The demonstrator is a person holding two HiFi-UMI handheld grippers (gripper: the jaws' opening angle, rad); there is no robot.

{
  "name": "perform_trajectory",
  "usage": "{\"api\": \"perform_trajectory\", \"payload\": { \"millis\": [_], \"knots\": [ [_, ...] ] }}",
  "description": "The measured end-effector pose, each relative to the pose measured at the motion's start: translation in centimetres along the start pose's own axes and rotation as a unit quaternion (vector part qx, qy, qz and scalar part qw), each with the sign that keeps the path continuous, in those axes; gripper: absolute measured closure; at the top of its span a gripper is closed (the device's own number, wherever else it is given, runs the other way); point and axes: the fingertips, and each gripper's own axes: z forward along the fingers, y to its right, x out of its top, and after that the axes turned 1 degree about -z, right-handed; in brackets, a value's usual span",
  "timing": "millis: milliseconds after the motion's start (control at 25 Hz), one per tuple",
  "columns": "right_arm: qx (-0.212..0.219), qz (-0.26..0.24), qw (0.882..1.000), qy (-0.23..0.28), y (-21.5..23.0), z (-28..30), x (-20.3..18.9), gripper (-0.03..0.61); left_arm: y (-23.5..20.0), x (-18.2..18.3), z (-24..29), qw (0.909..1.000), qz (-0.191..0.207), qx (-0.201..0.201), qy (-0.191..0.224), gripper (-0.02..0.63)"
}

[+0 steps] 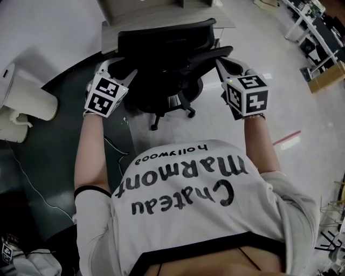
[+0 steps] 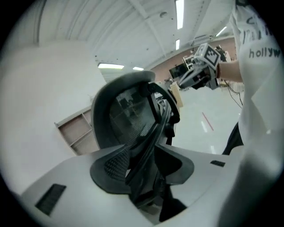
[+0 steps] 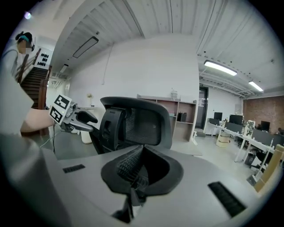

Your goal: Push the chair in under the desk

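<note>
The black mesh office chair (image 1: 161, 54) stands in front of me, its back toward me. My left gripper (image 1: 123, 69) is at the left edge of the chair's back. In the left gripper view the back's black frame (image 2: 146, 133) runs between the pads of the left gripper (image 2: 144, 155), which close on it from both sides. My right gripper (image 1: 222, 63) is at the right edge of the back. In the right gripper view the right gripper (image 3: 135, 170) has its pads together, and the chair's back (image 3: 137, 124) rises beyond them. Each gripper shows in the other's view: the left gripper (image 3: 86, 120) and the right gripper (image 2: 184, 80).
A beige shelf unit (image 1: 161, 13) stands just beyond the chair. A white cylindrical unit (image 1: 27, 102) sits on the dark floor mat (image 1: 54, 151) at the left, with cables nearby. White desks (image 1: 318, 32) and a cardboard box (image 1: 326, 78) are at the far right.
</note>
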Motion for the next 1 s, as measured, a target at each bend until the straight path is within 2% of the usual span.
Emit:
{"api": "perform_trajectory", "payload": {
  "millis": [120, 320, 400, 520, 640, 800, 880, 1000],
  "knots": [
    [-0.006, -0.004, 1.000, 0.004, 0.1, -0.4, 0.0, 0.568, 0.5, 3.6, -1.8, 0.9982, -0.013, 0.017, 0.055, 0.447],
    [0.008, -0.019, 1.000, 0.016, -0.4, -0.9, 0.9, 0.568, 3.1, 9.5, -4.5, 0.9913, -0.034, 0.043, 0.119, 0.531],
    [0.014, -0.023, 0.999, 0.021, -0.6, -1.5, 1.1, 0.568, 4.3, 11.3, -5.3, 0.9841, -0.083, 0.034, 0.154, 0.546],
    [0.042, -0.004, 0.998, 0.036, -0.9, -2.3, 1.3, 0.569, 5.4, 13.3, -6.2, 0.9621, -0.175, 0.033, 0.206, 0.558],
    [0.067, 0.022, 0.996, 0.053, -0.8, -3.2, 1.3, 0.569, 6.9, 13.8, -6.4, 0.9490, -0.221, 0.057, 0.218, 0.574],
    [0.080, 0.046, 0.993, 0.079, -0.2, -5.5, 0.1, 0.569, 9.8, 13.4, -6.4, 0.9299, -0.281, 0.094, 0.217, 0.581],
    [0.085, 0.058, 0.991, 0.090, -0.1, -6.3, -0.6, 0.570, 11.1, 13.0, -6.7, 0.9226, -0.299, 0.115, 0.215, 0.581],
    [0.088, 0.066, 0.989, 0.099, 0.3, -7.6, -1.9, 0.571, 13.7, 12.8, -6.9, 0.9166, -0.310, 0.132, 0.215, 0.581]
  ]
}}
